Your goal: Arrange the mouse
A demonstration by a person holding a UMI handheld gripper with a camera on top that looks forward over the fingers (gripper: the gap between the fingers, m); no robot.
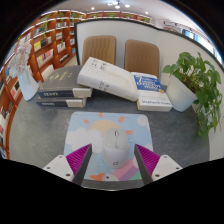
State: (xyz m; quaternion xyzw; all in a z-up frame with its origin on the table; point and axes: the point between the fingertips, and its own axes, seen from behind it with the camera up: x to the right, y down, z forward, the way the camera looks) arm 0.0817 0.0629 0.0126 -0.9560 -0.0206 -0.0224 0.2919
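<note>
Nearest the camera: gripper (113, 160), two fingers with magenta pads (78, 159), spread wide apart, not pressing on anything. A white mouse (112, 150) stands between the fingers with a gap on each side, resting on its own on the mouse mat (90, 128).

Mouse: long axis runs straight away from the camera, parallel to the fingers. The narrower end, with a faint line down the middle, points away toward the books; the broader end sits closest to the gripper. Lies flat, not tilted.

Mouse mat: pastel print in blue, pink and peach, lying on a grey table (40, 125). Mouse sits on the mat's near half, roughly centred across it.

Beyond the mat: a stack of dark books (62, 94) to the left, a white box (108, 77) leaning across the middle, a blue-and-white book (152, 85) to its right. Right of those, a potted plant (196, 82) in a white pot. Behind the table, two brown chairs (120, 52). Bookshelves (30, 55) line the room's left side.
</note>
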